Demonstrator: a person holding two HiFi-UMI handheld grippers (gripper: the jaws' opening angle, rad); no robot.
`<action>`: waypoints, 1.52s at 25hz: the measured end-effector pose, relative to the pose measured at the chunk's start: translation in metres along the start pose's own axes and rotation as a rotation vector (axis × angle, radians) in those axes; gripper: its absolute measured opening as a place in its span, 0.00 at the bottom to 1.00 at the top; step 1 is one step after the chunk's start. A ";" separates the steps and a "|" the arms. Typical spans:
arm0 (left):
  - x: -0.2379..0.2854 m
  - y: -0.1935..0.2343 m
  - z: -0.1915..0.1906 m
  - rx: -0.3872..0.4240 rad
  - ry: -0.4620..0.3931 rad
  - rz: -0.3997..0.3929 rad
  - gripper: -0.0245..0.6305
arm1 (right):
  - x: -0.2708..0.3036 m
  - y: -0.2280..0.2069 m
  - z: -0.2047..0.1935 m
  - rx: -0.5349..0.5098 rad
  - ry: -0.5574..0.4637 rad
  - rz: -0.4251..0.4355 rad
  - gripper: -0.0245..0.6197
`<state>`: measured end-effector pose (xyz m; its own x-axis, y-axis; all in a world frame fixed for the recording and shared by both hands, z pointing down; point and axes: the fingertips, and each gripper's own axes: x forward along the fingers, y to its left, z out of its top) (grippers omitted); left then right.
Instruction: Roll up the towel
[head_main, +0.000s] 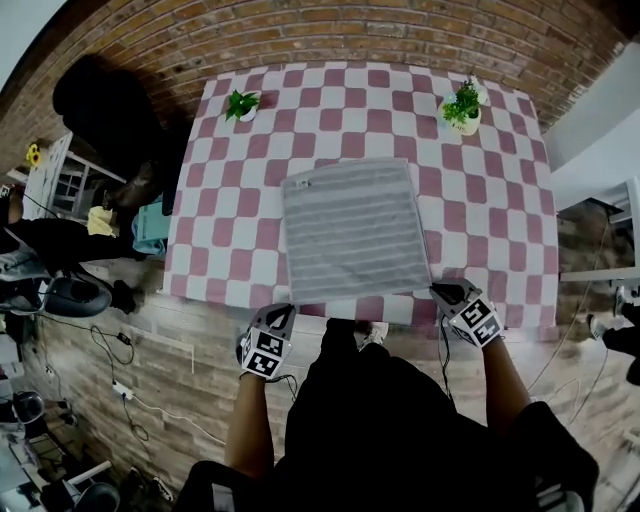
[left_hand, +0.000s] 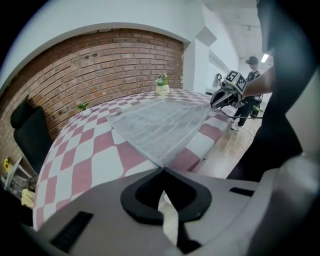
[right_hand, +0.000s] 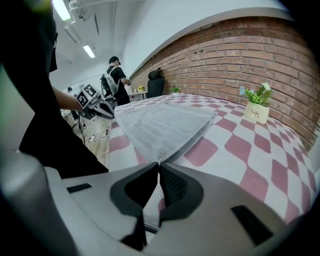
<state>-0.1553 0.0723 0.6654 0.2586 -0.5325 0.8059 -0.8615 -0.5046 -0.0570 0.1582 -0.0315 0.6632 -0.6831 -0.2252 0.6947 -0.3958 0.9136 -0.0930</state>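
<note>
Grey ribbed cloth, the towel (head_main: 352, 228) is lying flat on the checked surface (head_main: 230, 250). Its near hem is running just inside the surface's near edge and its length is stretching away toward the far edge. The left tongs (head_main: 286, 313) are pinching closed on its near-left corner and the right tongs (head_main: 441, 292) on its near-right corner, so each hand is sitting equally close, one at either end of that hem. All the cloth is lying ahead of them, so I'd guess the roll is heading from the near edge toward the potted plant (head_main: 462, 106) by the far-right corner and its twin (head_main: 241, 104) by the far-left.
</note>
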 end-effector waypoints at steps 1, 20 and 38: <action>-0.003 -0.005 -0.005 -0.008 -0.001 0.001 0.04 | -0.002 0.006 -0.004 0.001 0.001 0.011 0.06; -0.024 0.045 0.047 -0.025 -0.134 0.123 0.04 | -0.019 -0.021 0.056 0.040 -0.222 -0.065 0.05; 0.029 0.145 0.121 0.015 -0.163 0.116 0.04 | 0.025 -0.115 0.128 0.049 -0.259 -0.212 0.05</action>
<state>-0.2200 -0.0990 0.6087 0.2266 -0.6899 0.6875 -0.8832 -0.4432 -0.1537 0.1077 -0.1853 0.5999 -0.7129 -0.4931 0.4985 -0.5708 0.8211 -0.0041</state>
